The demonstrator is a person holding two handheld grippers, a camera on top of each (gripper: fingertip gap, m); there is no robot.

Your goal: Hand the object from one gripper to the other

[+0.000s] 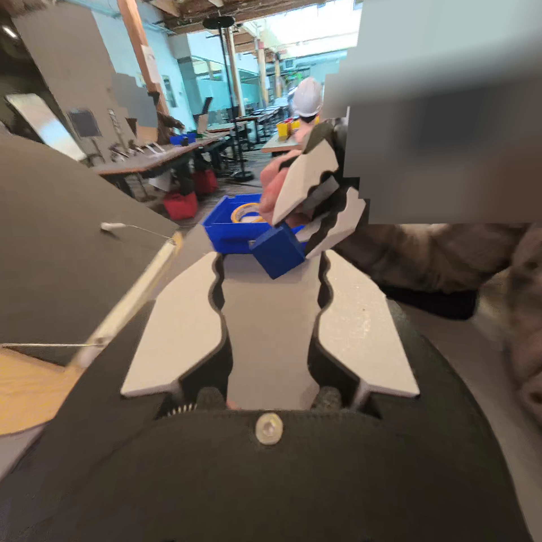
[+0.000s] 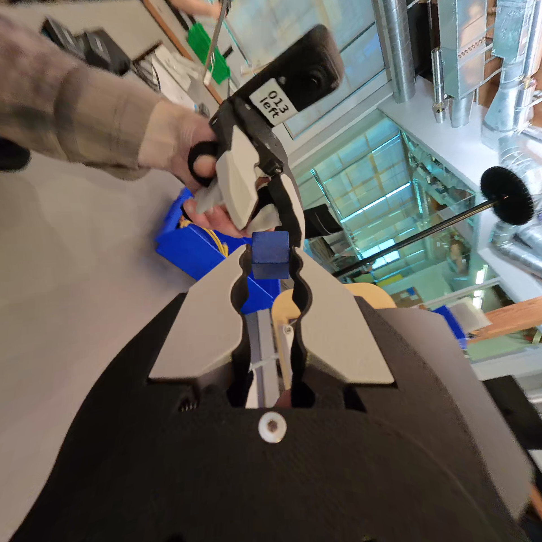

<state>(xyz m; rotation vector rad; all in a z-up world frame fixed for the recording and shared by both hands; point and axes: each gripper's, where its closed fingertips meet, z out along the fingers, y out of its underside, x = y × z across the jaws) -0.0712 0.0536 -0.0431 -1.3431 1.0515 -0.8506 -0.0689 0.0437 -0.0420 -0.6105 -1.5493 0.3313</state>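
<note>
Blue cube (image 2: 270,254): a small, solid-looking block, deep matte blue, flat faces and crisp edges; the face toward the right wrist camera looks a shade darker than the top.
Where it sits: up in the air over the grey table (image 2: 73,264), pinched at the very tips of the right gripper (image 2: 269,255).
Right gripper: grey fingers with wavy black inner edges drawn in on the cube, one tip on each opposite side face, and there's a fair gap between the fingers further back!
Left gripper (image 1: 271,258): fingers spread wide, nothing between them, tips just short of the cube (image 1: 278,252).
Cube from the left wrist view: tilted, one corner dipping down toward the gap between the left fingertips, three faces showing, the lit side brighter blue.
Right gripper from that view (image 1: 293,234): coming in from the upper right at a slant, a hand (image 1: 274,187) wrapped around it.
Left gripper from the right wrist view (image 2: 249,225): facing in, very near the far face of the cube, black body with a white label, a hand (image 2: 181,152) through its black trigger loop.
Blue bin (image 1: 231,234): on the table just behind the cube, a yellow-rimmed roll (image 1: 245,212) lying in it.
Background: worktables and a person in a white hard hat (image 1: 306,98), all a bit blurred.
</note>
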